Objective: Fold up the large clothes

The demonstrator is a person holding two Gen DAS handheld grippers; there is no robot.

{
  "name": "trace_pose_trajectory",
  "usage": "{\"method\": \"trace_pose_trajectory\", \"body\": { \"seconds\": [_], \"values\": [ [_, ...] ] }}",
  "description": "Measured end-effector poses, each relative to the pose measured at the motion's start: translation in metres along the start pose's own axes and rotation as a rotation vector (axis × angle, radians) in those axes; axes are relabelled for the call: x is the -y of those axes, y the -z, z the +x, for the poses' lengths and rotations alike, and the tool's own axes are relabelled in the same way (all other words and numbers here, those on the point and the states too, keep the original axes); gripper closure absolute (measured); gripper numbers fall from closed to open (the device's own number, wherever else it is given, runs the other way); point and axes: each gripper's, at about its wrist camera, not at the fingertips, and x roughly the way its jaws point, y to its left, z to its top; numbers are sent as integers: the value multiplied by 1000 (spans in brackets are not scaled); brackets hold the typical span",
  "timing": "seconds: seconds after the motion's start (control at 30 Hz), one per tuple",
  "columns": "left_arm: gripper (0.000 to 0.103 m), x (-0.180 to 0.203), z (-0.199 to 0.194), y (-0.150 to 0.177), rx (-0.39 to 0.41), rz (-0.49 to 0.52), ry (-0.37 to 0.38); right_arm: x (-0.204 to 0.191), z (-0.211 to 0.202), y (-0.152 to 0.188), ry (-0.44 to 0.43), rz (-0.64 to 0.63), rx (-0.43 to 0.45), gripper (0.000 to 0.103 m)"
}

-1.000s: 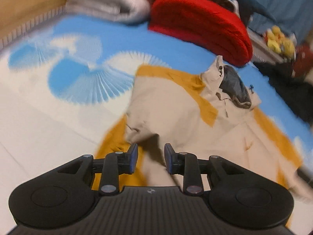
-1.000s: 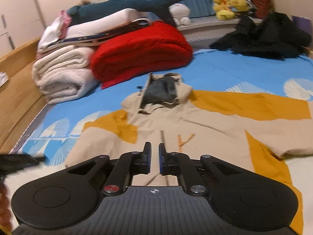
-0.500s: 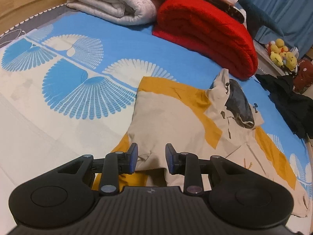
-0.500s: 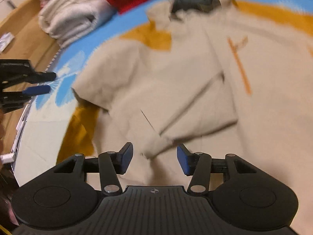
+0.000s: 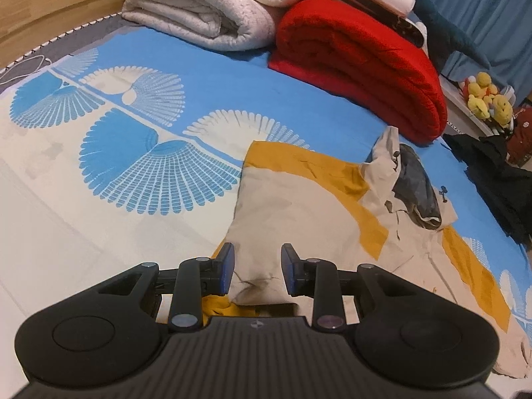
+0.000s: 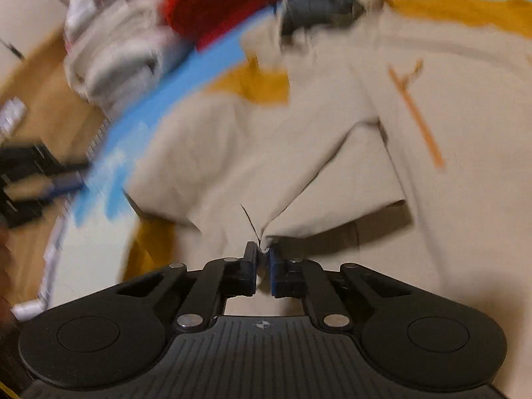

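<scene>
A beige and mustard hooded jacket (image 5: 309,206) lies spread on the bed, its grey-lined hood (image 5: 415,186) toward the red blanket. Its left sleeve is folded in over the body. My left gripper (image 5: 256,267) is open, its jaws on either side of a beige fold at the jacket's edge. In the blurred right wrist view, my right gripper (image 6: 262,259) is shut on a pinched corner of the jacket (image 6: 299,153), which pulls up into a peak. The left gripper (image 6: 43,179) shows at that view's left edge.
A rolled red blanket (image 5: 359,63) and folded white blankets (image 5: 206,6) lie at the head of the bed. Dark clothes (image 5: 498,179) and yellow plush toys (image 5: 488,99) sit at the right. The blue and white sheet (image 5: 116,153) extends left. A wooden bed frame (image 5: 50,0) borders it.
My right gripper has closed on the jacket fold it was straddling and lifted it. My left gripper has moved slightly in over the jacket's edge and stayed open.
</scene>
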Motion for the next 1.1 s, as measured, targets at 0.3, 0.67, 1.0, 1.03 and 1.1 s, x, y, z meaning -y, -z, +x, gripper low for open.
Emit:
{"method": "trace_pose_trajectory", "body": {
  "seconds": [0.3, 0.67, 1.0, 1.03, 1.1],
  "values": [
    [69, 12, 6, 7, -13, 35, 4, 54, -132, -57, 115, 150, 724, 91],
    [69, 17, 25, 13, -46, 41, -12, 149, -103, -72, 263, 492, 478, 70],
    [69, 18, 37, 11, -69, 41, -19, 179, -47, -80, 202, 551, 300, 68],
    [69, 17, 39, 11, -72, 44, -22, 181, -43, -82, 207, 548, 289, 68],
    [69, 17, 41, 12, -75, 46, -26, 184, -39, -86, 216, 550, 273, 68]
  ]
}}
